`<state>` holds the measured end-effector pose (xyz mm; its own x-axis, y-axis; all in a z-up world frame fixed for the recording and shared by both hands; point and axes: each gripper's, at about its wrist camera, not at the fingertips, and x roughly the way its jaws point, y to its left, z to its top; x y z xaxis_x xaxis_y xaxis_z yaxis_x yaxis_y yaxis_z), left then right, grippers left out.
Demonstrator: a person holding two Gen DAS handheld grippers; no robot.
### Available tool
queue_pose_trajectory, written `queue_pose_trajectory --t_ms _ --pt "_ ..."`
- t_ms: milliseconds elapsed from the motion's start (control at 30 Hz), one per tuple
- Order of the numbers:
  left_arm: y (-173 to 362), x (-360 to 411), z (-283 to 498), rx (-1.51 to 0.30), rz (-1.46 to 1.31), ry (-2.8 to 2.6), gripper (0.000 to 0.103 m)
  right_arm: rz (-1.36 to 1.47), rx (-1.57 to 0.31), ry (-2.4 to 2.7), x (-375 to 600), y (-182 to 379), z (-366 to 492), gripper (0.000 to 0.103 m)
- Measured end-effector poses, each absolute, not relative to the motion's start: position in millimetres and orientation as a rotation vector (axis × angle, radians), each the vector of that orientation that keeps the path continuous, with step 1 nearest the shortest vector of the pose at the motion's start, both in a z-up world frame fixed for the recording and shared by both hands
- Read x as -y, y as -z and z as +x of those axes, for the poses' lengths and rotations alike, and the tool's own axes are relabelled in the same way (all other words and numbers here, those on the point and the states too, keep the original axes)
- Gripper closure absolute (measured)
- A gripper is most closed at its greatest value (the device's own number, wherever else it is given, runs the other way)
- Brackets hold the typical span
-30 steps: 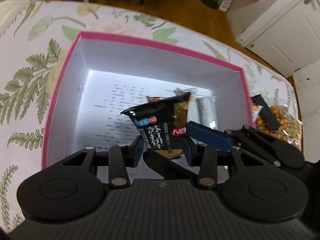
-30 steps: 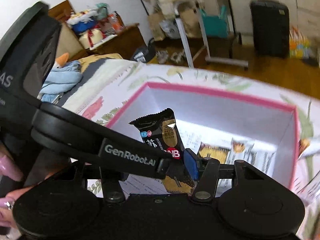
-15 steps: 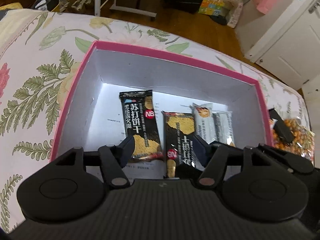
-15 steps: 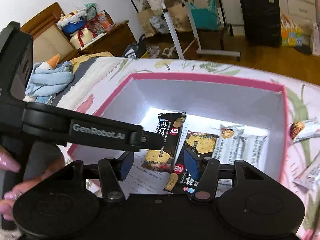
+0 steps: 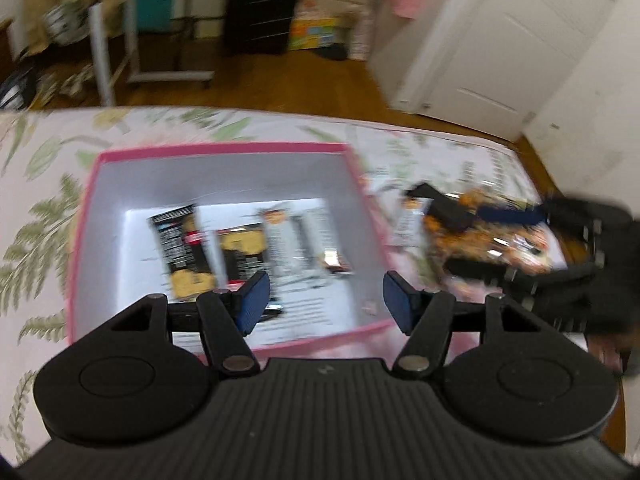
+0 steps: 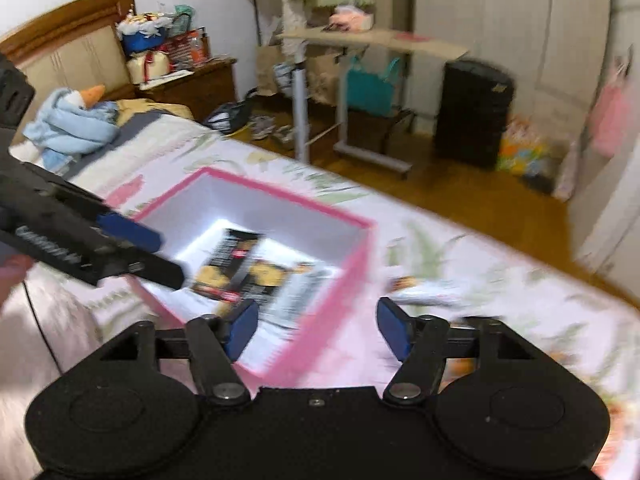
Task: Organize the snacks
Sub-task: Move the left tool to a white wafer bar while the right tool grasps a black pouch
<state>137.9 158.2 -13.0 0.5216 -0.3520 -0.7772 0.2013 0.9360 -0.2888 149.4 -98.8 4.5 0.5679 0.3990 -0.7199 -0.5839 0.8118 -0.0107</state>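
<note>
change: black packet (image 5: 182, 252) now flat in pink box (image 5: 224, 149); both tongs, left (image 5: 324, 300) and right (image 6: 314, 326), empty, wide, just opened | next: loose snacks (image 5: 492, 240) on bed

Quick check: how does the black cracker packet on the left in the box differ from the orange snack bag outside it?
The black cracker packet lies flat inside the pink box; the orange snack bag sits outside it on the floral bedspread. The packet is slim, dark and opaque; the bag is wider and shows orange contents. The packet lies clear of both grippers; the right gripper reaches over the bag. Both are sealed snack wrappers, blurred here.
</note>
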Motion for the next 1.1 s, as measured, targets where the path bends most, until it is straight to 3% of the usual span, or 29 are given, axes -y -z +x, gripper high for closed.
queue_pose_trajectory --t_ms 267,600,900,1100 --pt "0 -67 133 -0.977 -0.100 0.540 0.042 -0.389 -0.885 -0.454 161 -39 179 0.027" --pt "58 23 170 -1.040 -0.063 0.562 0.044 -0.126 -1.038 -0.469 242 32 215 0.032" --pt "116 41 220 -1.100 -0.191 0.481 0.044 -0.022 -1.086 -0.426 282 71 230 0.036" --pt "116 41 236 -1.008 -0.073 0.408 0.044 -0.056 -1.040 -0.518 265 68 250 0.036"
